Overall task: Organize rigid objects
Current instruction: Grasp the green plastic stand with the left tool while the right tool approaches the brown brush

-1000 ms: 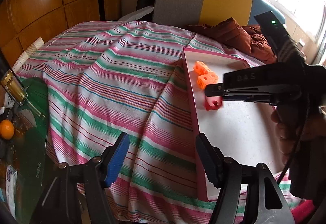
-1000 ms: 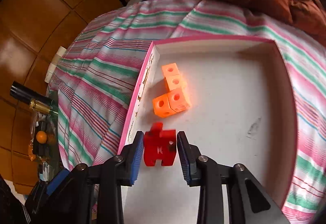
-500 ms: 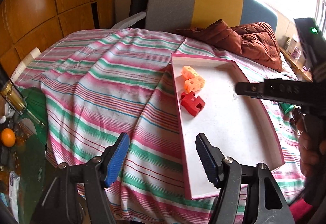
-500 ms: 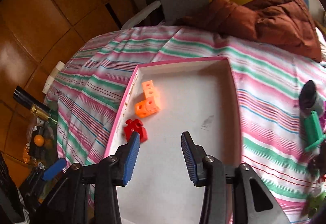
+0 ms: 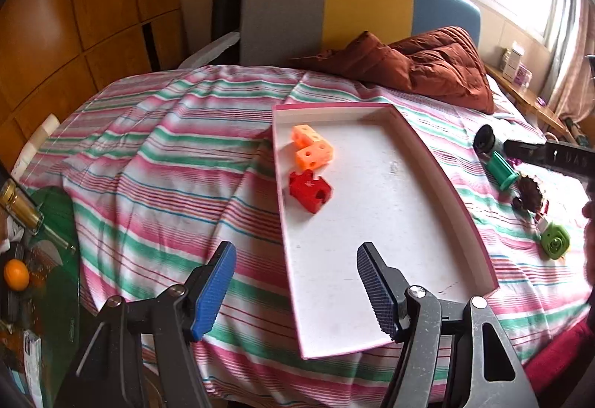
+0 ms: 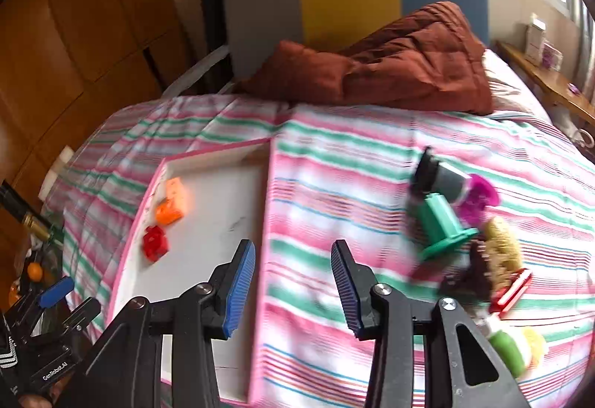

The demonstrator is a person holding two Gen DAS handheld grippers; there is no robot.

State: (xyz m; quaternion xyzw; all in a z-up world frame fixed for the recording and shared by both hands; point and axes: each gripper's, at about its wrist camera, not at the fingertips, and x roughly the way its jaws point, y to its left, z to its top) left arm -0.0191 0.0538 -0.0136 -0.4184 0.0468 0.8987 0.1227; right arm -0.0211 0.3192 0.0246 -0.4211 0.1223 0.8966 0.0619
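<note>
Right gripper (image 6: 293,287), jaws just parted and empty, had left the red block (image 6: 155,247) in the tray (image 6: 260,259) to its left and swung toward the green spool (image 6: 442,226) ahead-right; left gripper (image 5: 295,292) stood apart, empty.

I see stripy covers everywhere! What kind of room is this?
Most likely a bedroom. A striped bedsheet covers a bed, a padded headboard stands behind it, and a rumpled brown quilt lies near the top.

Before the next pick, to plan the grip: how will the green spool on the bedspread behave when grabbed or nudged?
The green spool looks like rigid plastic, so probably light and stiff. Lying on its side on the soft striped bedspread, it may roll if nudged. Its wide flange could catch neighbouring toys.
</note>
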